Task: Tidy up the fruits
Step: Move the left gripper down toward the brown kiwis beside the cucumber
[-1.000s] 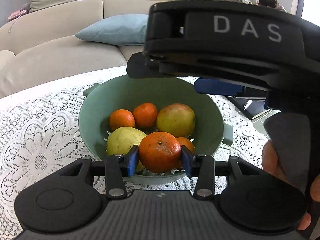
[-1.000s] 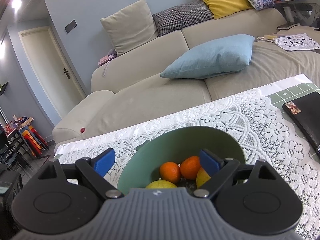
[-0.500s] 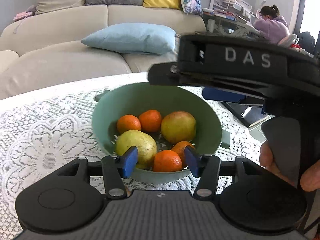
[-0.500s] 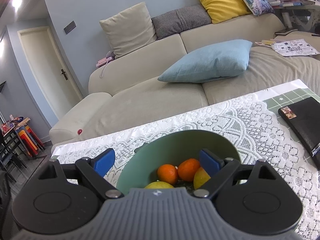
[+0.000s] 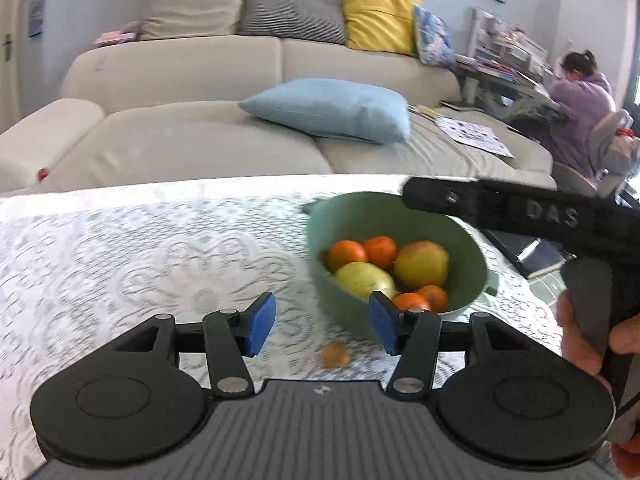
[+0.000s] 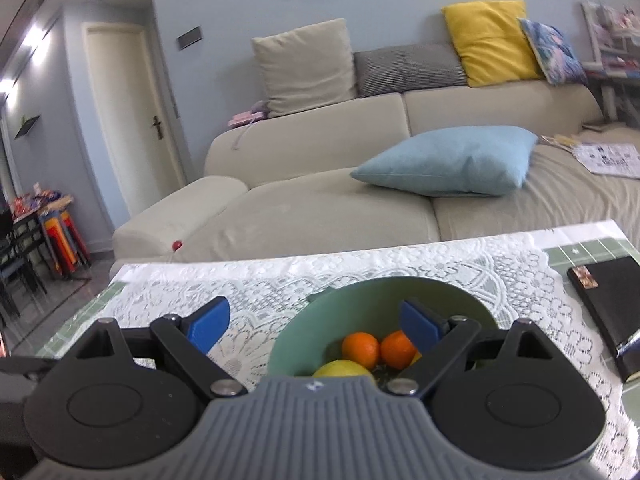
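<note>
A green bowl [image 5: 468,240] stands on the lace cloth, right of my left gripper [image 5: 320,326]. In it lie several oranges [image 5: 346,252], a yellow-green fruit [image 5: 364,278] and a yellow-red apple [image 5: 422,264]. The left gripper is open and empty, and its right pad overlaps the bowl's near wall. A small brown round thing [image 5: 335,355] lies blurred on the cloth between the left jaws. My right gripper [image 6: 316,326] stands wide open above the bowl [image 6: 400,284], holding nothing; two oranges [image 6: 360,350] show below it. Its black body [image 5: 520,212] hangs over the bowl's right rim.
A black book [image 6: 612,304] lies on the table at the right. A hand [image 5: 580,344] grips the right tool's handle. The lace tablecloth [image 5: 140,248] stretches left of the bowl. Behind the table is a beige sofa [image 6: 320,216] with a blue cushion; a person sits far right.
The left jaws opened and let the orange go into the bowl. The left gripper then drew back and swung left, so the bowl now sits to its right. The right gripper rolled slightly.
</note>
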Demonstrator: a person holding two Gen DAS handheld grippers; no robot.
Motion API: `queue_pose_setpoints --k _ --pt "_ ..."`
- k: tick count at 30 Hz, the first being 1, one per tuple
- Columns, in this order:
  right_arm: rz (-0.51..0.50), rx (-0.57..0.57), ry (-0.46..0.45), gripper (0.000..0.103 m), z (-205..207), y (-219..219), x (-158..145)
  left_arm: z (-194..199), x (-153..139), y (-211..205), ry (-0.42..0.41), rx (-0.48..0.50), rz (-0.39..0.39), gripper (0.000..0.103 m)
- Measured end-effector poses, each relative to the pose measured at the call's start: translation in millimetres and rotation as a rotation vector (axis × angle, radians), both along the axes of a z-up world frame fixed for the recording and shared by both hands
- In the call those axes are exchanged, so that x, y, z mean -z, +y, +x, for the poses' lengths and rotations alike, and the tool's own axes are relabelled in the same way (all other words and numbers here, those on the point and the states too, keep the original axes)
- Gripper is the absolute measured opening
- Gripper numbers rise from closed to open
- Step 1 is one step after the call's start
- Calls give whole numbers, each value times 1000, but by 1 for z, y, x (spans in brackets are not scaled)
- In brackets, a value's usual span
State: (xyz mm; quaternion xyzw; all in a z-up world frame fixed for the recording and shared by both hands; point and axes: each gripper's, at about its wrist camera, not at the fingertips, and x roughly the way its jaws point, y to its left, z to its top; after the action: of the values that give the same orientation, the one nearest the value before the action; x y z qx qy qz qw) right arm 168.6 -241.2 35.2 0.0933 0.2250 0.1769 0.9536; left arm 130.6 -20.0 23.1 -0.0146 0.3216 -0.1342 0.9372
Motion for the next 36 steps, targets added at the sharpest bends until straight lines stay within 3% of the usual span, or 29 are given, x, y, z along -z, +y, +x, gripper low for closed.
queue_pose_setpoints --k 10,16,23,36 --pt "-130 -141 20 92 -26 31 1 -23 -7 35 -11 -53 -7 65" --pt "-114 -186 27 92 -37 39 7 -33 -6 49 -10 -63 -17 65" --pt "-207 -269 -60 91 -55 54 18 -43 -3 57 -9 -53 -26 66" --pt "-337 -378 139 91 -53 64 47 -52 20 73 108 -26 -43 66"
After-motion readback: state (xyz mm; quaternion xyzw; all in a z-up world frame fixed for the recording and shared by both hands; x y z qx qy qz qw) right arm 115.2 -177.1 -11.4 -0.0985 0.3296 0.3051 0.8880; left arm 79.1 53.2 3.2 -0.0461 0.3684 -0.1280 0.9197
